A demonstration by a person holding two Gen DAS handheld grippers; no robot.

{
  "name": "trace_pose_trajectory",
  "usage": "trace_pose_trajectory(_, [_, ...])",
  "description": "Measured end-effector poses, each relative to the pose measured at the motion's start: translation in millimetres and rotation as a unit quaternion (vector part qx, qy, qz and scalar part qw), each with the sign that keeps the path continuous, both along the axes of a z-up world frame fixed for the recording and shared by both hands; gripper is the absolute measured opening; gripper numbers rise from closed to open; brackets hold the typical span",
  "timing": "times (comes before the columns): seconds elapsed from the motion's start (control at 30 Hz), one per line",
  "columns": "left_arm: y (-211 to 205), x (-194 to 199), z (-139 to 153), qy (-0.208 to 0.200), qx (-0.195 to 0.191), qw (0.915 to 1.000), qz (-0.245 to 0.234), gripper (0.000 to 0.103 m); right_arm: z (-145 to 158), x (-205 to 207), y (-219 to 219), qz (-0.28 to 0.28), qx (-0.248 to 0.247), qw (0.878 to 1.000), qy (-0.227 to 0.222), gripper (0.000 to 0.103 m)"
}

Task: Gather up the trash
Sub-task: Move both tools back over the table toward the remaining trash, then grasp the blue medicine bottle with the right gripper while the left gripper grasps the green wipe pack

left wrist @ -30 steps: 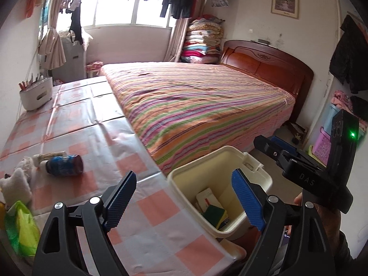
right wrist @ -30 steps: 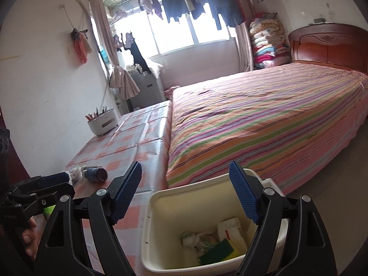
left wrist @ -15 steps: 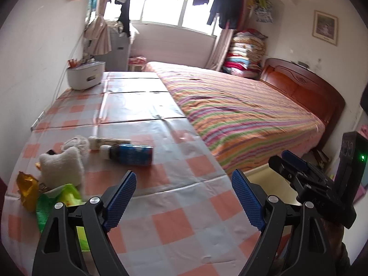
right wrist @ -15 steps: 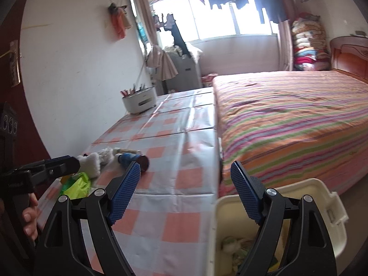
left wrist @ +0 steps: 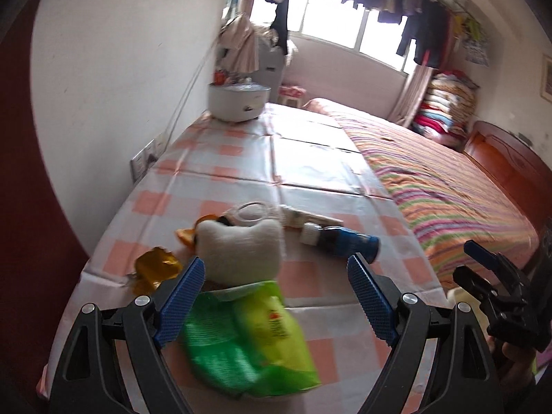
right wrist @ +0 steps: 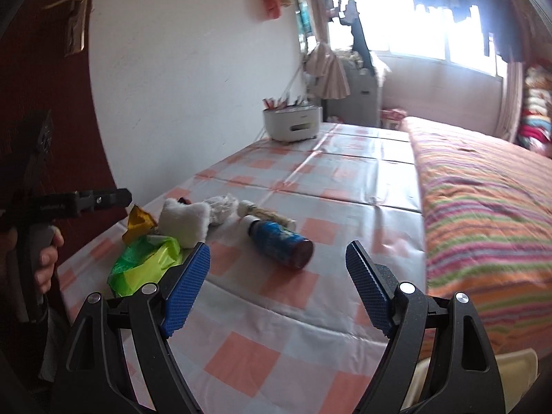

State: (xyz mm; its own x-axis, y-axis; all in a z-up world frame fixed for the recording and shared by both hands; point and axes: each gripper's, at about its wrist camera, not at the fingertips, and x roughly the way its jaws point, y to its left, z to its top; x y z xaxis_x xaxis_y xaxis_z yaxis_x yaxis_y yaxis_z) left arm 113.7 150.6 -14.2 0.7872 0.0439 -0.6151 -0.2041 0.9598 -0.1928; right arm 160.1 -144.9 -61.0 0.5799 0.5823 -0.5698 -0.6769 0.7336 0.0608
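Left wrist view: left gripper (left wrist: 276, 296) wide, empty, over green wrapper (left wrist: 248, 338); white plush (left wrist: 241, 248) just behind it. Right gripper (right wrist: 277, 276) wide, empty, facing blue bottle (right wrist: 281, 241). Risk: slick wrapper slides from pads; bottle, on its side, rolls.

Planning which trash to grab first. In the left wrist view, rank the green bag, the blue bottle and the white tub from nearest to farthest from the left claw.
1. Green bag: right between the open left claw tips.
2. Blue bottle: lying on its side, ahead and right.
3. White tub: far end of the table, by the wall.
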Motion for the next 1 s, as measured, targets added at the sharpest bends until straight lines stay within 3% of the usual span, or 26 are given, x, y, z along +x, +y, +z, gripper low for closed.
trace_pose_trajectory(0.3, [29.5, -4.9, -11.3, 0.019, -0.018, 0.9993, 0.027, 0.082, -31.5, 15.1, 57.9, 0.087, -0.091, 0.992, 0.013, 0.080])
trace_pose_trajectory(0.83, [56.2, -9.3, -23.5, 0.037, -0.033, 0.9981, 0.038, 0.082, -55.5, 54.1, 104.8, 0.102, -0.182, 0.978, 0.006, 0.080])
trace_pose_trajectory(0.97, [60.5, -9.1, -25.7, 0.040, -0.037, 0.9977, 0.041, 0.082, -68.7, 73.8, 111.6, 0.102, -0.204, 0.973, 0.024, 0.076])
trace_pose_trajectory(1.0, [61.6, -9.3, -26.0, 0.041, -0.037, 0.9976, 0.043, 0.082, -71.4, 77.9, 112.4, 0.101, -0.208, 0.973, 0.030, 0.071])
